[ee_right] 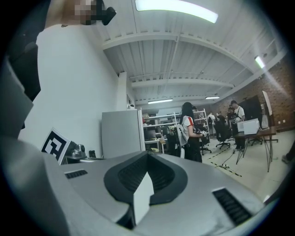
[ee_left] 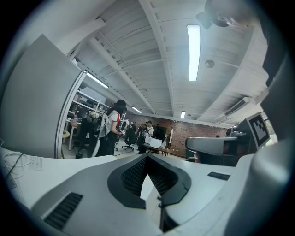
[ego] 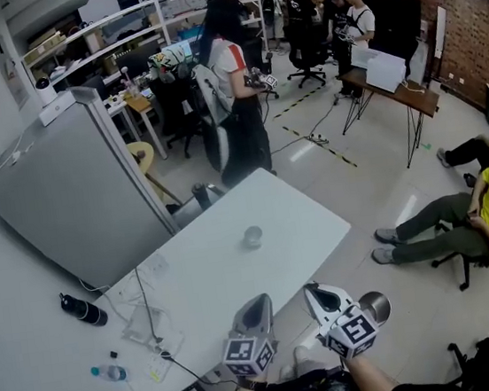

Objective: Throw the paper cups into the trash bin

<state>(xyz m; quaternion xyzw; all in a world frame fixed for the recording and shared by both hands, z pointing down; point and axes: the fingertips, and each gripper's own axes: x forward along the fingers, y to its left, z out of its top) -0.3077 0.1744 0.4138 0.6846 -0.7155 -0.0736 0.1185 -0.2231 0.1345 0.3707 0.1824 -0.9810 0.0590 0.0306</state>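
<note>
One paper cup (ego: 252,236) stands upright near the middle of the white table (ego: 300,210). Both grippers are held low at the table's near edge, well short of the cup and tilted up off the tabletop. My left gripper (ego: 259,302) is shut with nothing between its jaws, and my right gripper (ego: 316,291) beside it is also shut and empty. A round metal bin (ego: 376,307) sits on the floor just right of the right gripper. In the left gripper view the closed jaws (ee_left: 147,159) point toward the ceiling. The right gripper view shows its closed jaws (ee_right: 147,157) aimed across the room.
Cables and a clear plastic bag (ego: 145,324) lie on the table's left end. Two bottles (ego: 83,310) (ego: 111,372) lie on the floor at left. A grey partition (ego: 75,195) stands behind the table. A person (ego: 234,102) stands beyond it; another sits on the floor (ego: 488,212) at right.
</note>
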